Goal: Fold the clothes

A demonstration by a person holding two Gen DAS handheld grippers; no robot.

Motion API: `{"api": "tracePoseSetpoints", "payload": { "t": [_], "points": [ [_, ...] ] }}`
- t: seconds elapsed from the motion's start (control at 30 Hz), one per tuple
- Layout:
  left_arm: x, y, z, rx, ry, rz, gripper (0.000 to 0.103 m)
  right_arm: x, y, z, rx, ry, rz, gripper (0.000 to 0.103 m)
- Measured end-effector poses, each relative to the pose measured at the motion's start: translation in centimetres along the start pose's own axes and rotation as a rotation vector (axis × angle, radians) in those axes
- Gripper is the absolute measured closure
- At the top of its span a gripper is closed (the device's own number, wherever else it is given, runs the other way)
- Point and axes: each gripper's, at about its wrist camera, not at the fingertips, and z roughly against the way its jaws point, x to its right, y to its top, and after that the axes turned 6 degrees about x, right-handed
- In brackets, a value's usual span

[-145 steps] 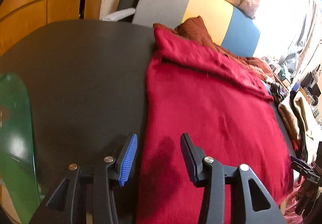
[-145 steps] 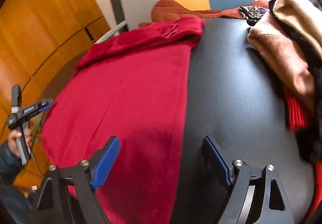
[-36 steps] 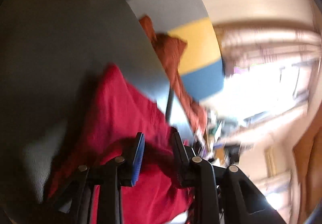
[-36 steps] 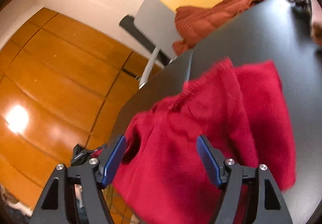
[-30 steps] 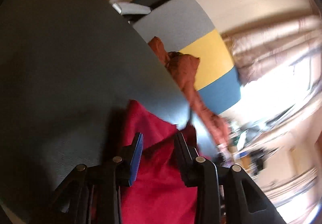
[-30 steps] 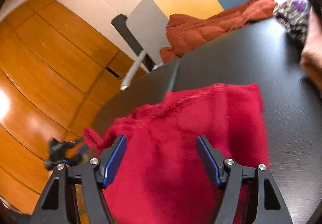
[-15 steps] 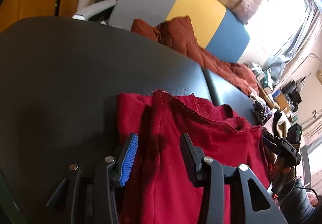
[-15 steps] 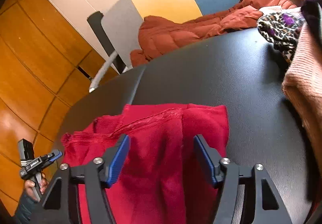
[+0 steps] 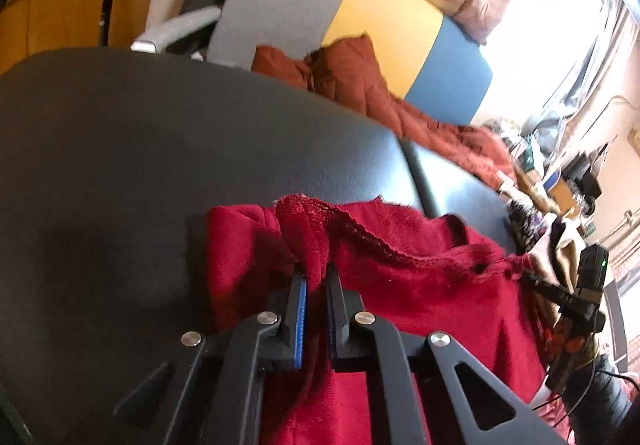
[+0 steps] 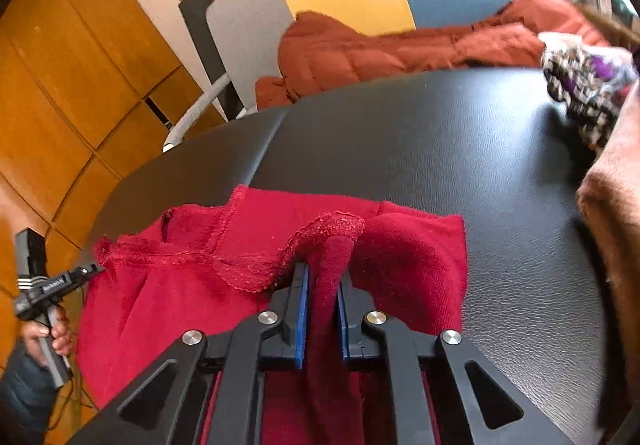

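On black table (image 10: 460, 165), red garment (image 10: 208, 277) lies bunched. Left gripper (image 9: 316, 279) pinches raised fold at one end of hem; right gripper (image 10: 322, 277) clamps fold at other. Rust jacket (image 10: 380, 45) beyond table.

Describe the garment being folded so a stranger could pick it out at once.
On the black table, nearest the camera, lies the bright red sweater, pinched by the left gripper and right gripper. Unlike the rust quilted jacket on the bench behind, it is fuzzy knit with a lacy hem.
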Motion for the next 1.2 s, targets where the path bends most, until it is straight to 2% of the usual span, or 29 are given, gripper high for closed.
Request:
{"api": "tracePoseSetpoints", "payload": {
  "t": [0.3, 0.4, 0.5, 0.7, 0.83, 0.97, 1.03, 1.13, 1.2],
  "points": [
    [-0.3, -0.1, 8.6, 0.179, -0.081, 0.064, 0.097, -1.0, -0.1, 7.9, 0.187, 0.011, -0.022, 0.092],
    [-0.5, 0.1, 8.3, 0.166, -0.067, 0.065, 0.097, -1.0, 0.2, 9.0, 0.221, 0.002, -0.040, 0.092],
    [-1.0, 0.2, 6.1, 0.110, -0.023, 0.079, 0.097, -0.3, 0.4, 7.9, 0.199, -0.024, -0.063, 0.094],
    [-3.0, -0.7, 1.2, -0.041, 0.079, 0.131, 0.097, 2.4, -0.7, 3.6, 0.098, -0.091, -0.150, 0.095],
    [-3.7, -1.0, -1.0, -0.084, 0.126, 0.131, 0.097, 3.6, -1.4, 1.5, 0.054, -0.122, -0.178, 0.095],
    [-3.3, -1.1, -2.0, -0.094, 0.158, 0.076, 0.095, 3.7, -1.7, 0.8, 0.047, -0.140, -0.160, 0.095],
    [-3.3, -0.9, -1.9, -0.099, 0.165, 0.080, 0.093, 3.9, -1.8, 1.0, 0.046, -0.133, -0.163, 0.095],
    [-3.3, -0.7, -0.4, -0.063, 0.181, 0.105, 0.087, 4.1, -2.1, 2.9, 0.062, -0.078, -0.172, 0.089],
    [-3.0, -0.6, 1.4, -0.006, 0.199, 0.105, 0.086, 4.2, -2.5, 4.4, 0.076, -0.038, -0.175, 0.079]
  ]
}}
